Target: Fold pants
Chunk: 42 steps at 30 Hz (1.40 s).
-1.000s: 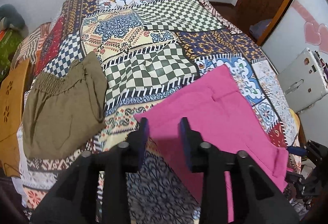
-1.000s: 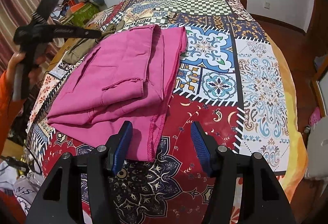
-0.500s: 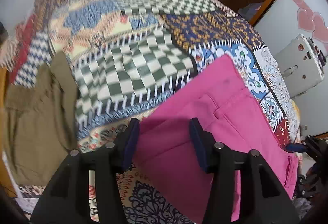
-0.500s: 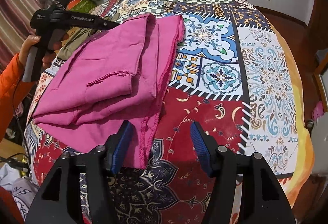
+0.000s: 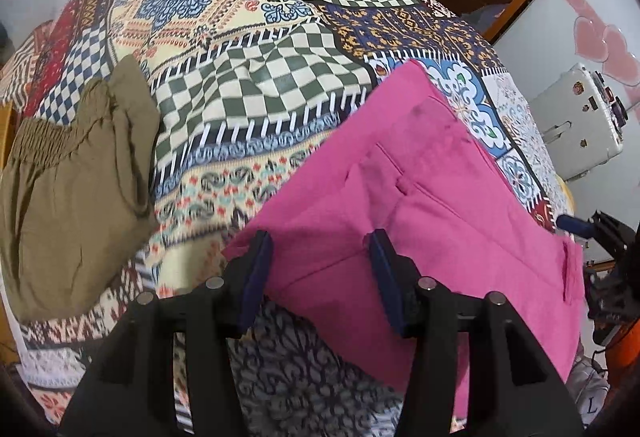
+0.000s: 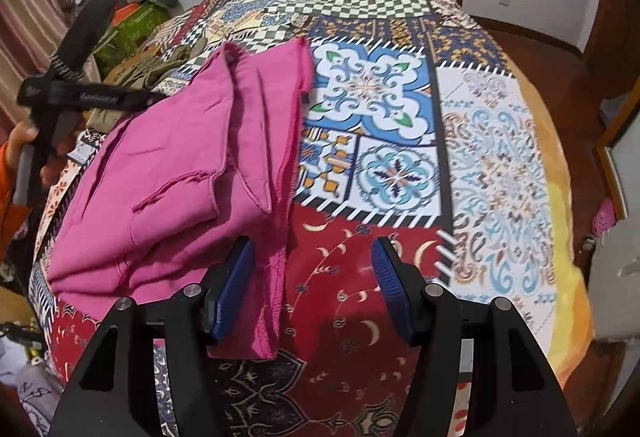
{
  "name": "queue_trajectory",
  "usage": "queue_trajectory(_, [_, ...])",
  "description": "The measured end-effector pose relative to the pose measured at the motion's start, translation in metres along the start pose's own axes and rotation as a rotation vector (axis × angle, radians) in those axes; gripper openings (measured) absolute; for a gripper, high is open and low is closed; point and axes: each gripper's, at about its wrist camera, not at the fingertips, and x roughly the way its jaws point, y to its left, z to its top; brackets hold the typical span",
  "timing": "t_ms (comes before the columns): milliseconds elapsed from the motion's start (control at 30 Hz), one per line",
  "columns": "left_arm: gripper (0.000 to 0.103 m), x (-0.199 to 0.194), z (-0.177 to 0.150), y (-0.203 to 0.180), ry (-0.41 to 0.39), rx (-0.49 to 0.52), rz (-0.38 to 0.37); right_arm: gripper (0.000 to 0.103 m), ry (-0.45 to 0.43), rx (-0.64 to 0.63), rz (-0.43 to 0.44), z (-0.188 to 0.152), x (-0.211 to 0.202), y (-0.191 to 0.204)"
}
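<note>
The pink pants (image 5: 420, 197) lie folded on the patchwork bed cover (image 5: 260, 97). My left gripper (image 5: 318, 241) hangs open just above their near left corner, and the cloth shows between its jaws without either pad pressing on it. From the right wrist view the pink pants (image 6: 180, 165) are layered, with a raw hem running down their right side. My right gripper (image 6: 314, 251) is open over that hem's lower end; the edge lies close to its left finger (image 6: 236, 277). The left gripper (image 6: 80, 97) also appears there, held by a hand (image 6: 24, 137).
Olive pants (image 5: 72, 197) with an elastic waist lie at the bed's left side. A white suitcase (image 5: 580, 121) stands beyond the right edge, near a wooden door. Cushions and clutter (image 6: 132, 21) are piled past the bed's far left. The bed cover (image 6: 380, 97) is bare right of the pink pants.
My left gripper's jaws have spread wider, and it has dropped and tilted down over the pink pants' corner. The right gripper has drifted slightly, so the hem now sits between its jaws.
</note>
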Motion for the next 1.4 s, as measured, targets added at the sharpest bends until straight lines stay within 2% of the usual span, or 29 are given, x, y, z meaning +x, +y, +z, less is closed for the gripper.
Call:
queue_trajectory(533, [0.050, -0.040, -0.071, -0.035, -0.007, 0.011, 0.007, 0.056, -0.049, -0.007, -0.041, -0.013, -0.030, -0.001])
queue_trajectory(833, [0.050, -0.049, -0.111, -0.049, -0.051, -0.064, -0.027, 0.056, -0.045, 0.030, -0.046, -0.023, -0.033, -0.011])
queue_trajectory(967, [0.050, -0.055, -0.124, -0.054, -0.059, -0.073, -0.042, 0.056, -0.070, 0.050, -0.036, -0.023, -0.042, -0.012])
queue_trajectory(1133, [0.050, -0.066, -0.127, -0.049, -0.064, -0.089, -0.061, 0.056, -0.106, 0.035, -0.038, -0.015, -0.053, -0.005])
queue_trajectory(1267, [0.050, -0.081, -0.117, -0.043, -0.106, -0.067, -0.017, 0.056, -0.131, 0.035, -0.034, -0.008, -0.056, 0.000])
queue_trajectory(1400, [0.050, -0.090, -0.097, -0.038, -0.134, -0.039, -0.006, 0.056, -0.154, 0.030, -0.036, -0.002, -0.056, 0.004])
